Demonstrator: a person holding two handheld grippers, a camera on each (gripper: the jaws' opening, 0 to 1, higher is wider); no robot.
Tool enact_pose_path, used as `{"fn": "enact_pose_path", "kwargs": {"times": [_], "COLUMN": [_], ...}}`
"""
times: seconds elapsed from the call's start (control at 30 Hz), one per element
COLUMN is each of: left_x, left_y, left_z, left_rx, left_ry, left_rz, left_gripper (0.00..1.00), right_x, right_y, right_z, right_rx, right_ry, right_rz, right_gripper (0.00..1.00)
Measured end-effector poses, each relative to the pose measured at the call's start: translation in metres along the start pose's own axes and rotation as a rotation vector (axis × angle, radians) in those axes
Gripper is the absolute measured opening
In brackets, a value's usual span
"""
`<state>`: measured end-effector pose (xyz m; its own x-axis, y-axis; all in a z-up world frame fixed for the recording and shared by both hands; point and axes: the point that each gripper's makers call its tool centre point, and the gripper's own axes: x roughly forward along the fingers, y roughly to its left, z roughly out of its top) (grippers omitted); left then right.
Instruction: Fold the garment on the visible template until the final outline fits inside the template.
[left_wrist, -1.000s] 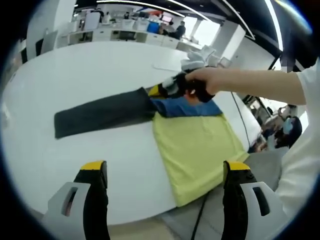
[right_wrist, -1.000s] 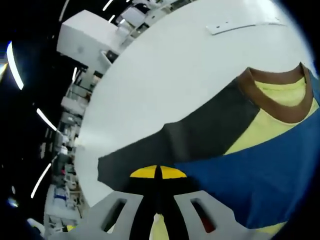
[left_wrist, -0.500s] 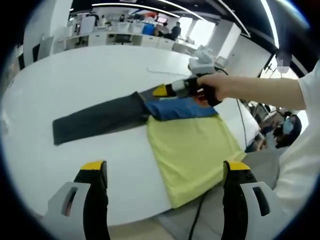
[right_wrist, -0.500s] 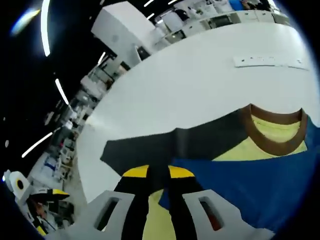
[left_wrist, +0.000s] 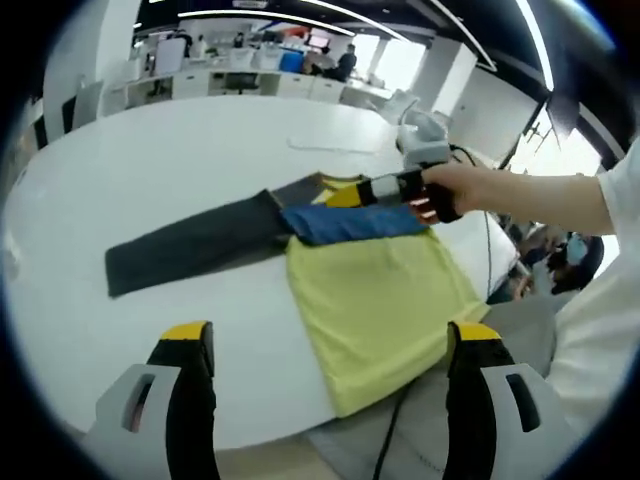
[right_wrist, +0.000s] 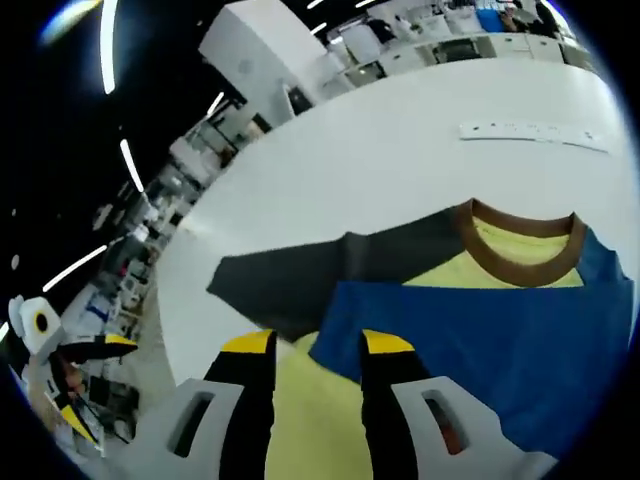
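The garment (left_wrist: 370, 290) lies on the white tabletop (left_wrist: 150, 150), and the right tool (right_wrist: 315, 345) has just opened and let go of its blue sleeve (right_wrist: 480, 330), so that fold looks done, while the left tool (left_wrist: 330, 335) hangs open and empty.

We see our left gripper (left_wrist: 335, 350) hanging jaws apart above the white counter (left_wrist: 150, 160). The garment (left_wrist: 330, 270) lies flat, yellow body near us, dark sleeve stretched left, blue sleeve folded across. Our right gripper (left_wrist: 345, 196) meets that blue fold.
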<state>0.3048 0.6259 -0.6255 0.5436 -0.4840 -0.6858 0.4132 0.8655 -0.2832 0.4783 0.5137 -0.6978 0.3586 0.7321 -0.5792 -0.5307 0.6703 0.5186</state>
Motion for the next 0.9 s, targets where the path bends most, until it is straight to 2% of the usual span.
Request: {"fn": "enact_pose_path", "kwargs": {"times": [0.17,0.43,0.63,0.9], "left_x": [-0.003,-0.008,-0.01,-0.009], "left_y": [-0.001,-0.005,-0.008,-0.019], "left_z": [0.001,0.004,0.009,0.009], "left_rx": [0.004,0.014,0.033,0.056], "left_ry": [0.004,0.002,0.0,0.009], "left_rz": [0.004,0.012,0.02,0.011], "left_gripper": [0.93,0.93,0.93,0.93], "right_x": [-0.011,-0.03,-0.053,-0.088], "right_y": [0.004,-0.007,-0.011,-0.02], "right_z": [-0.005,-0.014,-0.023,-0.036], "right_rx": [-0.04,-0.056,-0.082,-0.119], "right_ry": [-0.002,0.015,0.027,0.016], "right_rz": [0.008,-0.001,0.001,-0.018], "right_gripper": [0.42,0.52,0.62,0.69]}}
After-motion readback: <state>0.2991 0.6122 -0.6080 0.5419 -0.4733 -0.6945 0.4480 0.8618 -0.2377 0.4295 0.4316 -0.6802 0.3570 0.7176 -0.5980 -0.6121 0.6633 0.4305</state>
